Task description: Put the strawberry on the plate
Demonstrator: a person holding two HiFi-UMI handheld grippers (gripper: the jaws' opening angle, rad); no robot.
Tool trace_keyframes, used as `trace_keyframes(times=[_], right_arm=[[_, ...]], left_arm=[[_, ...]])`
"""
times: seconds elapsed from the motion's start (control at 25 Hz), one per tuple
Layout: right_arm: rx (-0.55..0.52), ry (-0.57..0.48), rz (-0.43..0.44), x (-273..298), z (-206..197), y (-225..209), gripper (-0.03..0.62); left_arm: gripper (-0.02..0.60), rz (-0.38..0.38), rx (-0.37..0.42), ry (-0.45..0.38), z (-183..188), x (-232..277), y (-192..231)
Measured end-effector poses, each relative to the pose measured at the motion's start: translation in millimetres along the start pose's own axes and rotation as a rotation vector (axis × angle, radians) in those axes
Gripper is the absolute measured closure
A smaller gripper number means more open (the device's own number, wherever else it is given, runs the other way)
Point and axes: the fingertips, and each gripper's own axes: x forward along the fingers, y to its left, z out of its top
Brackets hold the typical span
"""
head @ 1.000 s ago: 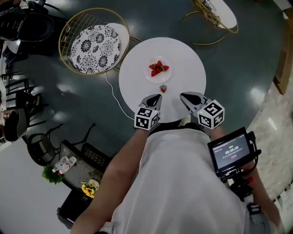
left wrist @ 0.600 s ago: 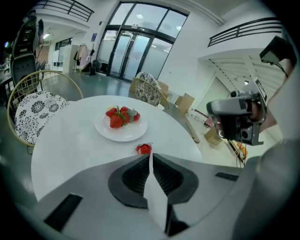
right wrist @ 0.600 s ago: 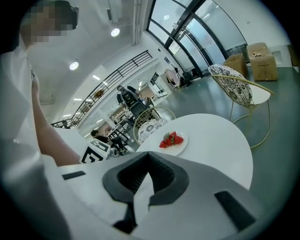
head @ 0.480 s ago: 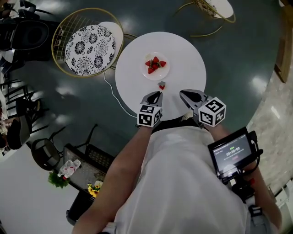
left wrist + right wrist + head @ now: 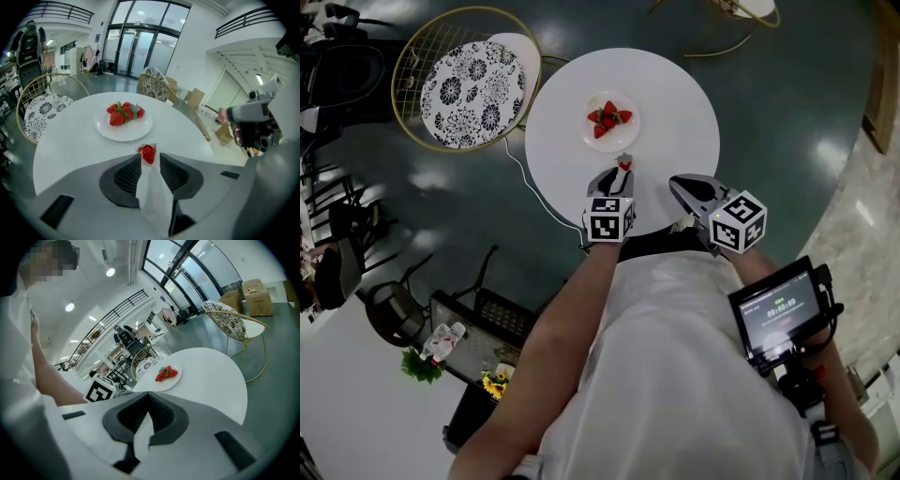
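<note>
Left gripper (image 5: 619, 176) jaws are opening, the strawberry (image 5: 147, 152) between their tips, just short of the plate (image 5: 105, 132). Right gripper (image 5: 147, 397) is pressed together, empty. Risk: an off-centre squeeze could knock the berry away or bruise it.

Lobby lounge: round white table (image 5: 680, 103), wire chair (image 5: 459, 80), glass doors (image 5: 140, 47), mezzanine railing (image 5: 61, 8).

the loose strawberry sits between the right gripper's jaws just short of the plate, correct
Not the right one. The left gripper view shows the strawberry between the opening jaws of the left gripper, just short of the plate.
</note>
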Motion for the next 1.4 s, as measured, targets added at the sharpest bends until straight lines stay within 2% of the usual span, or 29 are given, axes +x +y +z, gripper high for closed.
trace_keyframes(times=[0.16,0.76,1.4], right_arm=[[0.012,0.005,-0.009,-5.8,-9.0,-3.5,0.587],[0.019,0.002,-0.034,-16.1,-16.2,-11.3,0.588],[-0.003,-0.015,-0.003,-6.8,-6.5,-4.3,0.588]], left_arm=[[0.446,0.037,-0.009,0.002,2.6,5.5,3.8],[0.448,0.043,-0.022,0.013,5.2,15.7,2.7],[0.449,0.024,-0.002,-0.126,44.6,-18.6,-2.2]])
